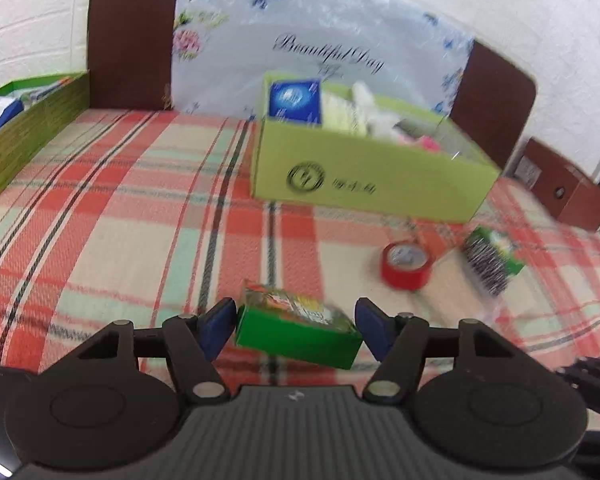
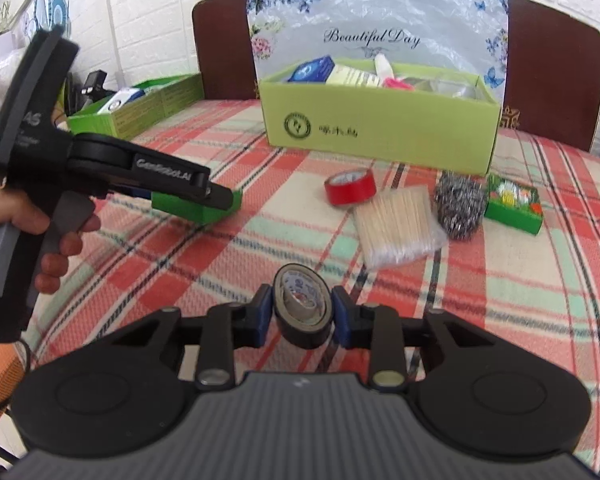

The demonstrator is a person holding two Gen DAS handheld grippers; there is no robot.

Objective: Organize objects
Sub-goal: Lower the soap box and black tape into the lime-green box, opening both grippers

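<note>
Left wrist, left tongs [image 1: 296,326] gripping green box [image 1: 296,330], right tongs [image 2: 298,316] clamping black tape [image 2: 303,312]

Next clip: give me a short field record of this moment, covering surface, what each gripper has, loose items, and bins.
surface: plaid cloth
left gripper: closed on small green box
right gripper: closed on black tape roll
loose items: red tape roll, toothpick pack, steel scourer, second green box
bins: green carton, partly filled; green tray at left

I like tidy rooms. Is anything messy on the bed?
Yes. A red tape roll, toothpick packet, steel scourer and small green box lie loose beside the big green box, not inside.
</note>
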